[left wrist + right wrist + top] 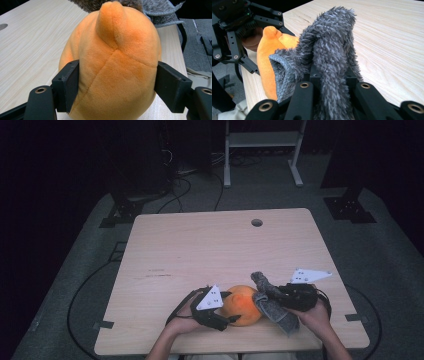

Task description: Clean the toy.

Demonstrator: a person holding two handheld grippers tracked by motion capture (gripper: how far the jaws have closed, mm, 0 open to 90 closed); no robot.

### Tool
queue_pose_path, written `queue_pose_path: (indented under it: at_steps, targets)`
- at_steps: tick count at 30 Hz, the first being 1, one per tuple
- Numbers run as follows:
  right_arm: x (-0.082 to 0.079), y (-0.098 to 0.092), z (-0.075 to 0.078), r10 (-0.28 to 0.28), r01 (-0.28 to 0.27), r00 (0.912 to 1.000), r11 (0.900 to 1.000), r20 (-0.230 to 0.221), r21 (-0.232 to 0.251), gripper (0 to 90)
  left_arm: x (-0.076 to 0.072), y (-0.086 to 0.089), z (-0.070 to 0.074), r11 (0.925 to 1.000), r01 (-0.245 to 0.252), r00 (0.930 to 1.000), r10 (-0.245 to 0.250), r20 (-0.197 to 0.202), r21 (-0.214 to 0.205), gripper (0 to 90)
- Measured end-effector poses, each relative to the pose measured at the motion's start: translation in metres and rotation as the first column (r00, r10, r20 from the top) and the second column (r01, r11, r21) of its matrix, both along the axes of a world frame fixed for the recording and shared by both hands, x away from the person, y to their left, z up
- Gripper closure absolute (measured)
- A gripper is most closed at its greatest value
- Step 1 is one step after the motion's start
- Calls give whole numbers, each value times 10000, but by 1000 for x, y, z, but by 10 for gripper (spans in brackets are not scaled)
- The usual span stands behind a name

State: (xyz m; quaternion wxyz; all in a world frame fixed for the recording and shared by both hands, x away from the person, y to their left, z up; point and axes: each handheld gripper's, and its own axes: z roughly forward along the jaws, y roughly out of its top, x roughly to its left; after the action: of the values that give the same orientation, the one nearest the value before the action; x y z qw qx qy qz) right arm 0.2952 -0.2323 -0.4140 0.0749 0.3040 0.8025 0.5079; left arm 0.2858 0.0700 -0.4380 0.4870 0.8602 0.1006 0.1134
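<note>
Left hand-held gripper [115, 82] spread wide, clamping the orange plush toy [112, 65], its nub pointing away. Right hand-held gripper [329, 82] pinches a grey fuzzy cloth [332, 52], probably a sock.

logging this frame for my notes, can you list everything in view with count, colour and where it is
plush toy: 1, orange, near edge of the table, clamped between the left gripper's jaws
fuzzy cloth: 1, grey, draped against the toy's right side, pinched by the right gripper
table: 1, light wood, centre, with a round hole near its far edge
frame: 1, white, on the floor beyond the table
cables: several, black, on the grey floor
left gripper: 1, black, near left
right gripper: 1, black, near right
hands: 2, bottom edge
</note>
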Motion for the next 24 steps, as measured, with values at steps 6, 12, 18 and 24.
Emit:
queue_pose_path:
  at_steps: [6, 12, 18, 24]
  targets:
    - [-12, 21, 13, 643, -649, 9964, 9979, 550, 85, 756, 2, 0, -3, 9996, -264, 9996, 263, -116, -74, 254]
    - [-9, 17, 8, 586, -594, 9962, 9982, 641, 107, 756, 4, 5, -2, 9990, -415, 9988, 411, -250, -191, 255]
    - [-4, 0, 0, 43, -47, 9998, 9998, 203, 198, 757, 6, 4, -3, 9988, -425, 9987, 418, -283, -232, 254]
    - [-15, 23, 9, 728, -732, 9937, 9973, 857, 12, 757, 6, 7, -2, 9989, -440, 9986, 434, -301, -174, 254]
